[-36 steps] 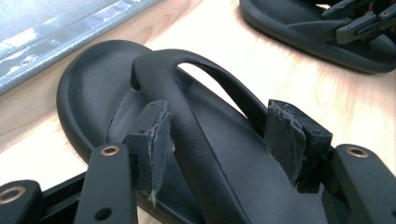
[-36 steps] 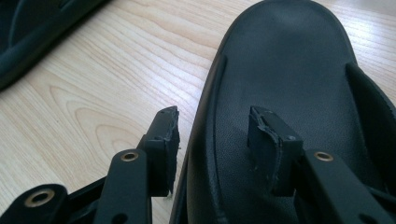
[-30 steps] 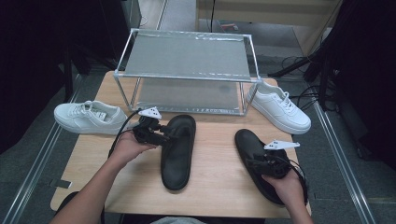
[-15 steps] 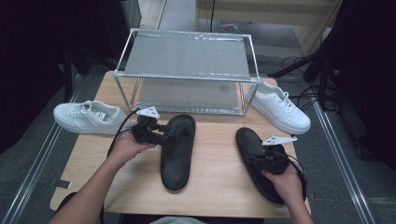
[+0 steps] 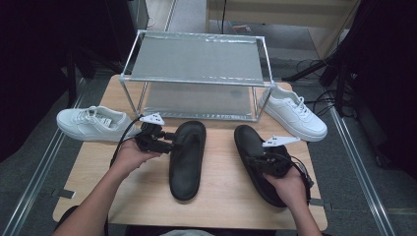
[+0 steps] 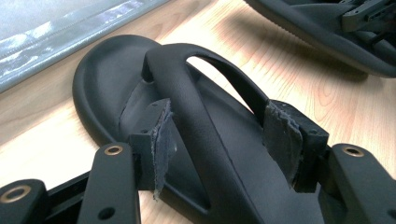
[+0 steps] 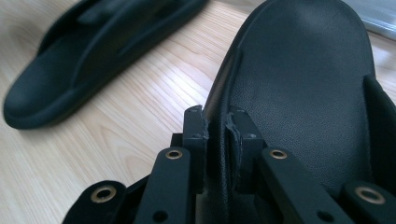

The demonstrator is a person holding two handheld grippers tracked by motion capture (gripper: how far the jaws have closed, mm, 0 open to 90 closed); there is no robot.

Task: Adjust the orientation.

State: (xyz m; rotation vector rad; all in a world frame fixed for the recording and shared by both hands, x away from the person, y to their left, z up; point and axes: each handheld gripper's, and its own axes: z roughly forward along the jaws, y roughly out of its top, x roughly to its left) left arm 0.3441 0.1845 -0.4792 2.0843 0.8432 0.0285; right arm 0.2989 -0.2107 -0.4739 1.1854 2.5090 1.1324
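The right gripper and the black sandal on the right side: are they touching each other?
Touching. In the right gripper view, the right gripper has both pads pressed on the side wall of the right black sandal, with no gap visible.

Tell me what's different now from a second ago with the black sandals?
The right gripper has just been closing its jaws and now pinches the side edge of the right sandal, whose toe has swung slightly toward the middle of the table. The left gripper stays astride the left sandal's strap, pads not pressing. The white sneakers and rack stayed put.
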